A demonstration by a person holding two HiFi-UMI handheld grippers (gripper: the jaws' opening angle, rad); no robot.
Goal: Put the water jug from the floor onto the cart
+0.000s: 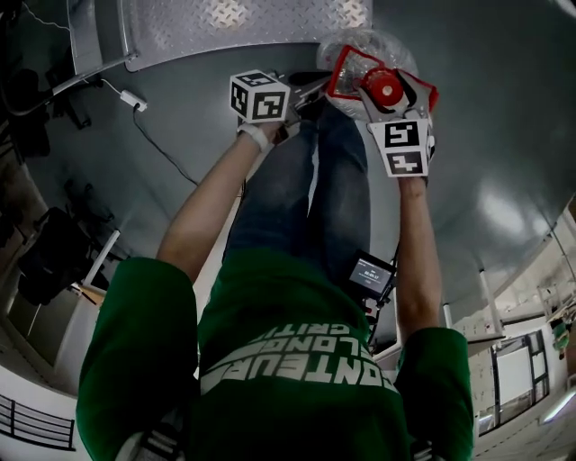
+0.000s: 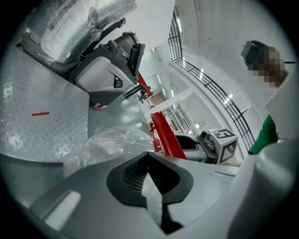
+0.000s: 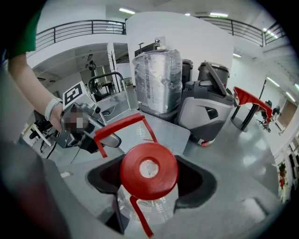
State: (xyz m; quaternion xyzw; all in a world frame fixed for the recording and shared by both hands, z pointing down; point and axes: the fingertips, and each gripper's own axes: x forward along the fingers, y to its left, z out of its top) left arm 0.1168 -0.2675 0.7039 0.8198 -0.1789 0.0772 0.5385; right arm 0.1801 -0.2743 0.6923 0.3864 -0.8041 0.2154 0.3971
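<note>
A clear water jug (image 1: 358,47) with a red cap (image 1: 384,86) and a red strap handle (image 3: 117,125) hangs by its neck. My right gripper (image 3: 149,181) is shut round that neck just under the cap (image 3: 148,170); in the head view it (image 1: 387,101) is at the upper right. The jug's clear body (image 2: 106,142) lies close to the edge of the cart's diamond-plate deck (image 1: 225,22). My left gripper (image 1: 304,90) is beside the handle with its jaws shut and nothing visible between them (image 2: 154,183). Its fingers (image 3: 103,139) sit just under the handle's left end.
On the cart deck (image 3: 163,128) stand a plastic-wrapped barrel (image 3: 156,77) and a grey machine (image 3: 208,105). A red-topped stand (image 3: 250,100) is on the floor to the right. A cable (image 1: 153,135) runs across the grey floor at the left. The person's legs (image 1: 306,198) are below the grippers.
</note>
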